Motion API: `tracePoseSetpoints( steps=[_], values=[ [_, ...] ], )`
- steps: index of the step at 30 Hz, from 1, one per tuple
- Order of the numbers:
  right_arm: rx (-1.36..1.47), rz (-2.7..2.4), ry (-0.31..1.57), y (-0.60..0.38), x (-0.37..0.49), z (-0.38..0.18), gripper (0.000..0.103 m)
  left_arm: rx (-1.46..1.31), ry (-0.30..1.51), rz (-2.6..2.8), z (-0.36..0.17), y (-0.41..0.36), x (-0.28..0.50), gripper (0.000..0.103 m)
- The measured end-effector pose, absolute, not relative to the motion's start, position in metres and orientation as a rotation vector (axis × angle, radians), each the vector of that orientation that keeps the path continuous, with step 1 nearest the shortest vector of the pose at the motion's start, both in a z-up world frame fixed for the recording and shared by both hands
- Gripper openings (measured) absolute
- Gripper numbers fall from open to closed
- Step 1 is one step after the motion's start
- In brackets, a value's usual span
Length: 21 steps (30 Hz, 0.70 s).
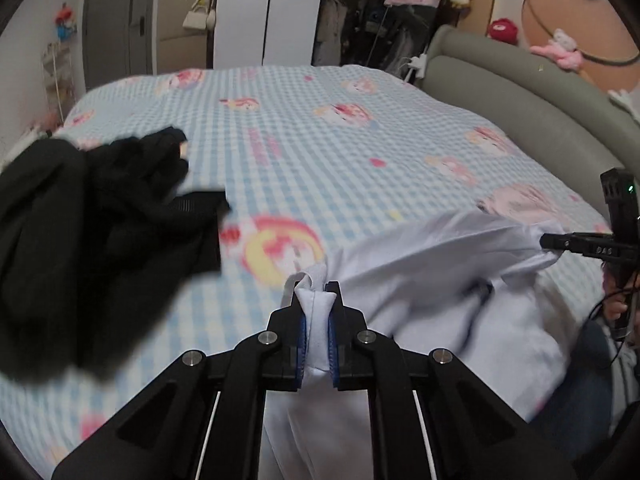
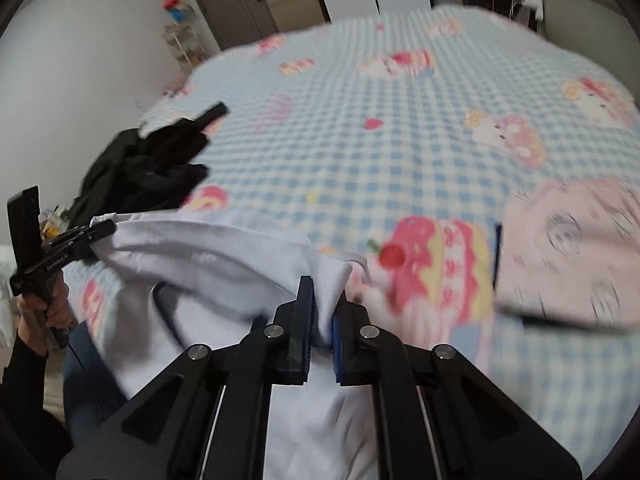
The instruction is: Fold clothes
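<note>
A white garment [image 1: 420, 264] hangs stretched between both grippers above the near edge of the bed. My left gripper [image 1: 317, 308] is shut on a bunched edge of the white garment, which bulges out past the blue pads. My right gripper [image 2: 322, 312] is shut on another edge of the white garment [image 2: 208, 256]. Each gripper also shows in the other's view: the right gripper [image 1: 548, 242] at the far right, the left gripper [image 2: 106, 230] at the far left, both pinching the cloth. The lower part of the garment drops out of sight below the grippers.
A black heap of clothes [image 1: 92, 232] lies on the left of the bed's blue checked cover [image 1: 320, 152]. A folded pink garment [image 2: 572, 244] lies on the cover at the right. A grey padded headboard [image 1: 520, 92] borders the bed; a wardrobe and shelves stand beyond.
</note>
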State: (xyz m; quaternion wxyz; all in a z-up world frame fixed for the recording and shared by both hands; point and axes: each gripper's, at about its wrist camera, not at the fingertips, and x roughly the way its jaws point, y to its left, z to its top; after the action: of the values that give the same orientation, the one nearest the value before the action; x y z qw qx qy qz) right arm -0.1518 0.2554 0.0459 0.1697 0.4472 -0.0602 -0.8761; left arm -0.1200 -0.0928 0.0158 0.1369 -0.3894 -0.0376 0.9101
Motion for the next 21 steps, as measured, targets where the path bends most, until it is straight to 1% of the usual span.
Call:
tracePoseSetpoints(
  steps=[3, 7, 9, 10, 11, 12, 13, 14, 16, 17, 19, 21],
  values=[
    [1.328, -2.483, -0.228, 0.266, -0.097, 0.033, 0.006, -1.217, -0.167, 2.575, -0.005, -0.099, -0.079, 0.009],
    [1.5, -2.427, -0.33, 0.274, -0.06, -0.015, 0.006, -1.381, -0.238, 2.508, -0.045, -0.098, -0.057, 0.009],
    [1.569, -2.385, -0.394, 0.276, -0.051, -0.036, 0.007, -1.468, -0.301, 2.472, -0.057, -0.103, -0.057, 0.013],
    [1.576, -2.382, -0.404, 0.276, -0.049, -0.039, 0.008, -1.478, -0.35, 2.462, -0.057, -0.107, -0.053, 0.013],
    [1.578, -2.383, -0.409, 0.276, -0.047, -0.039, 0.009, -1.486, -0.4, 2.451, -0.058, -0.111, -0.05, 0.018],
    [1.571, -2.393, -0.405, 0.276, -0.046, -0.034, 0.012, -1.467, -0.446, 2.45, -0.056, -0.114, -0.047, 0.021],
    [1.568, -2.401, -0.387, 0.277, -0.043, -0.029, 0.019, -1.416, -0.508, 2.451, -0.05, -0.122, -0.039, 0.028],
    [1.569, -2.406, -0.349, 0.278, -0.039, -0.022, 0.022, -1.363, -0.571, 2.449, -0.043, -0.13, -0.032, 0.033],
    [1.539, -2.433, -0.237, 0.279, -0.029, -0.002, 0.022, -1.204, -0.816, 2.365, -0.033, -0.156, -0.018, 0.034],
    [1.488, -2.46, -0.203, 0.281, -0.022, 0.012, 0.023, -1.199, -0.867, 2.37, -0.034, -0.164, -0.021, 0.034],
    [1.404, -2.508, -0.236, 0.292, -0.012, 0.034, 0.027, -1.188, -0.968, 2.379, -0.036, -0.18, -0.027, 0.034],
    [1.348, -2.548, -0.307, 0.298, -0.018, 0.047, 0.027, -1.263, -0.883, 2.438, -0.038, -0.173, -0.041, 0.034]
  ],
)
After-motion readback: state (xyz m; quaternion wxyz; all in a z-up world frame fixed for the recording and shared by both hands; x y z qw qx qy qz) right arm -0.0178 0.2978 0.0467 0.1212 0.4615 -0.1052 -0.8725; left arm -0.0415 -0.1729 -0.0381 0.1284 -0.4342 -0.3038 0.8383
